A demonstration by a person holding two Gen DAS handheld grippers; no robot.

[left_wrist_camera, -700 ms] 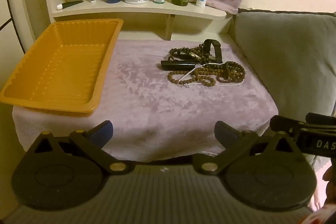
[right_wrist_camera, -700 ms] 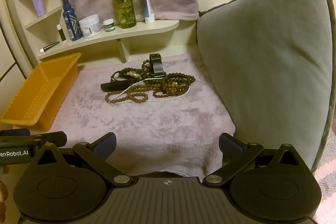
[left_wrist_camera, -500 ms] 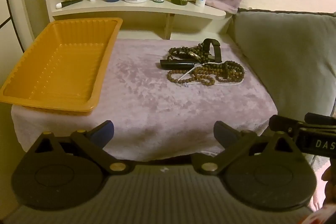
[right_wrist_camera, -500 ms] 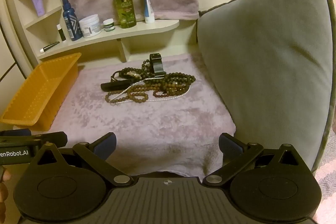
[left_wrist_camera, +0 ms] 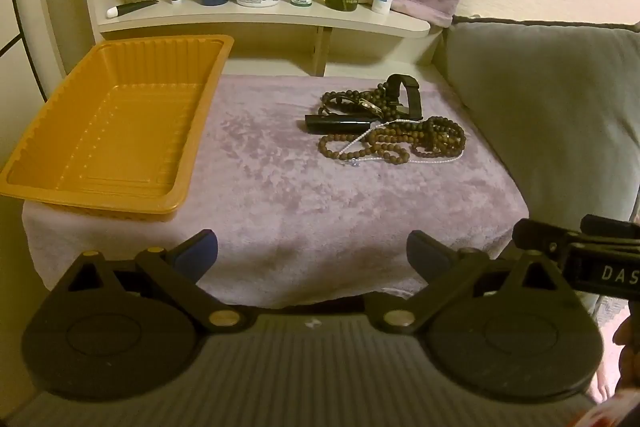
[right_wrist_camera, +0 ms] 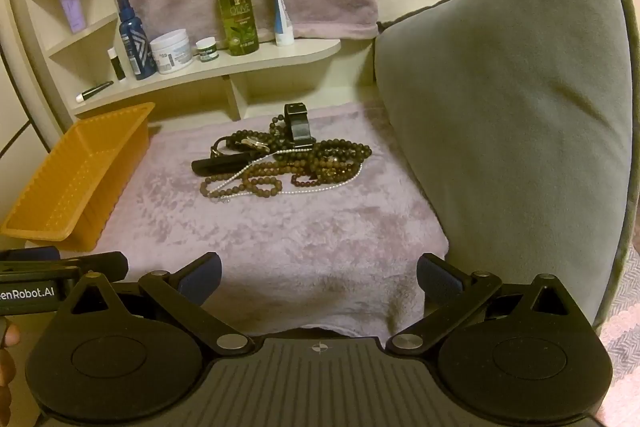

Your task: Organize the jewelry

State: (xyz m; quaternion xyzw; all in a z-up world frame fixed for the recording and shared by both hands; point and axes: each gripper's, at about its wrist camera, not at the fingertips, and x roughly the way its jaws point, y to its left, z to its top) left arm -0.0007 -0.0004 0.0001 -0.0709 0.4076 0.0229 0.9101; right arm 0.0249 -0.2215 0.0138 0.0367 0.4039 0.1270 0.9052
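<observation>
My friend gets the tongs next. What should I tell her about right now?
Left tongs: open, holding nothing, at the near edge of the table.
Right tongs: open, holding nothing, also at the near edge.
Jewelry pile: bead strands, a thin pearly chain and black pieces, tangled on the purple cloth beside the grey cushion.
Orange tray: on the left, nothing in it.
Done: nothing yet.
Left: sort the whole pile, likely into the tray.

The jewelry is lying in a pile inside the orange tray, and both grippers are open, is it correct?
Not quite. The left wrist view shows the orange tray holding nothing; the jewelry lies in a pile on the purple cloth beside it. Both the left gripper and right gripper are open.
</observation>
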